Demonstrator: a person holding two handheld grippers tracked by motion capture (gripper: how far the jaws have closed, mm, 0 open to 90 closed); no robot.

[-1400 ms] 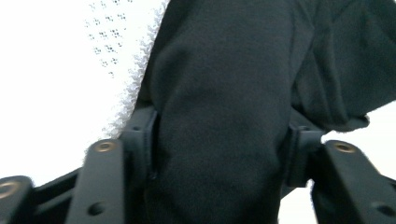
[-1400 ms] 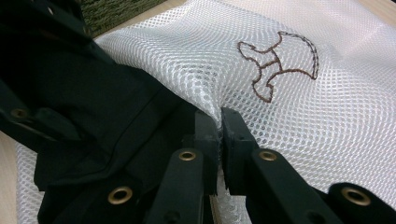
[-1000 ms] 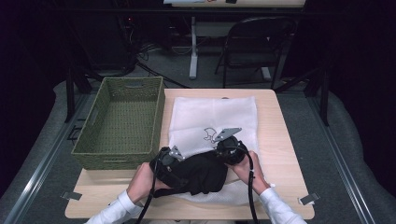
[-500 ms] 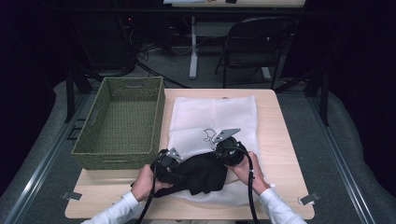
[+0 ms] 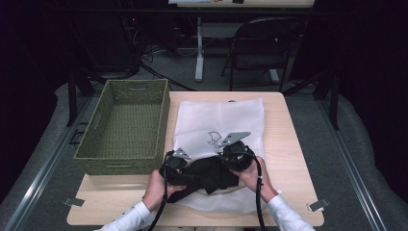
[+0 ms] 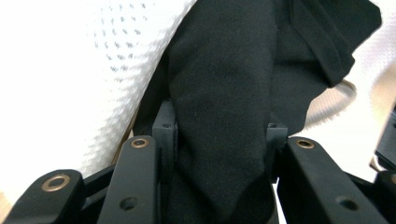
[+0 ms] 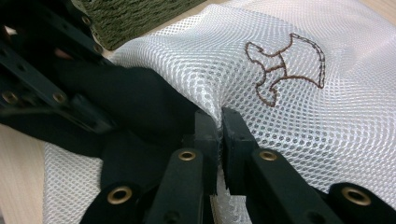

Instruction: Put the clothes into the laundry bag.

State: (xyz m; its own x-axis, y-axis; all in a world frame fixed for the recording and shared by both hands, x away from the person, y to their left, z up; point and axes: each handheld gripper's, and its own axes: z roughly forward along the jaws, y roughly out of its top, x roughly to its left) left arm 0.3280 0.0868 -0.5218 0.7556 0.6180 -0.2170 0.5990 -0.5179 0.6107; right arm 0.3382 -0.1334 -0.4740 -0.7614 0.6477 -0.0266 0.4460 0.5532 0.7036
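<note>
Both hand-held grippers (image 5: 208,166) low, clamped

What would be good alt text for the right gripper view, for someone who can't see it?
The right gripper pinches a fold of a white mesh bag bearing a brown stitched emblem. A black garment lies at left beside the other gripper's dark frame, with a green woven basket beyond.

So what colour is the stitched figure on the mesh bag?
Brown stitching on white mesh bag; clearest in the right gripper view.
</note>
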